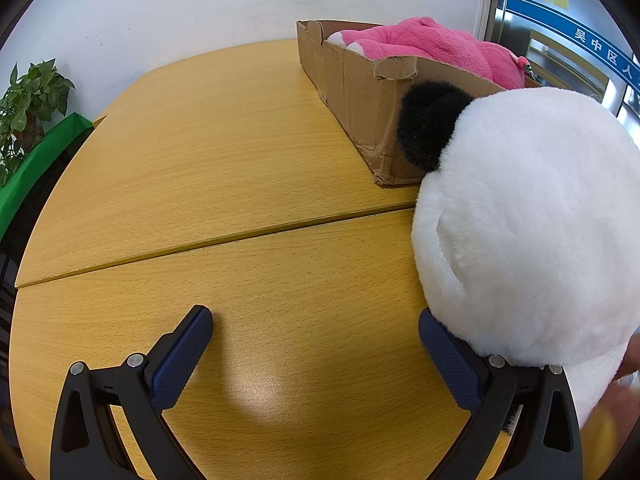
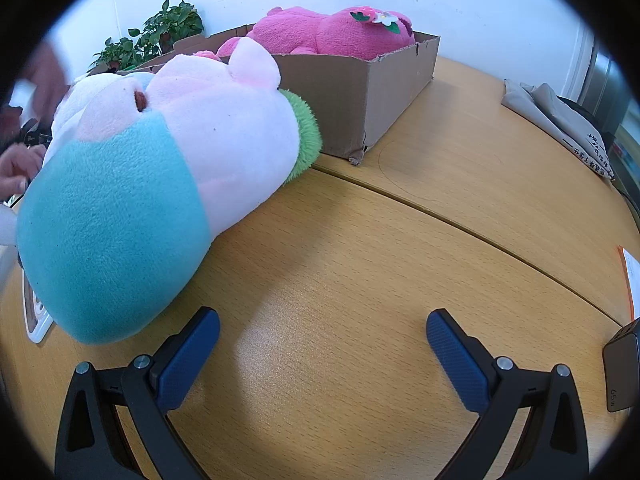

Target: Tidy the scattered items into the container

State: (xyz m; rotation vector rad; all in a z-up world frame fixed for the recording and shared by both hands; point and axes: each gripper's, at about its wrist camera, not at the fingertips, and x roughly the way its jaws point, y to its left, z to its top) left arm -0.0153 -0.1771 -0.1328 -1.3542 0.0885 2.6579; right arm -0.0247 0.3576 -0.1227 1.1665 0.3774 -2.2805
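A brown cardboard box stands at the back of the wooden table with a pink plush lying in it. A white plush with a black ear sits on the table in front of the box, right against my left gripper's right finger. My left gripper is open over bare wood. In the right wrist view the same box holds the pink plush. A pale pink and teal plush with a green collar lies in front of it, left of my open right gripper.
A potted plant and green cloth stand beyond the table's left edge. A grey cloth bag, an orange-edged paper and a black charger lie at the right. A person's hands show at far left.
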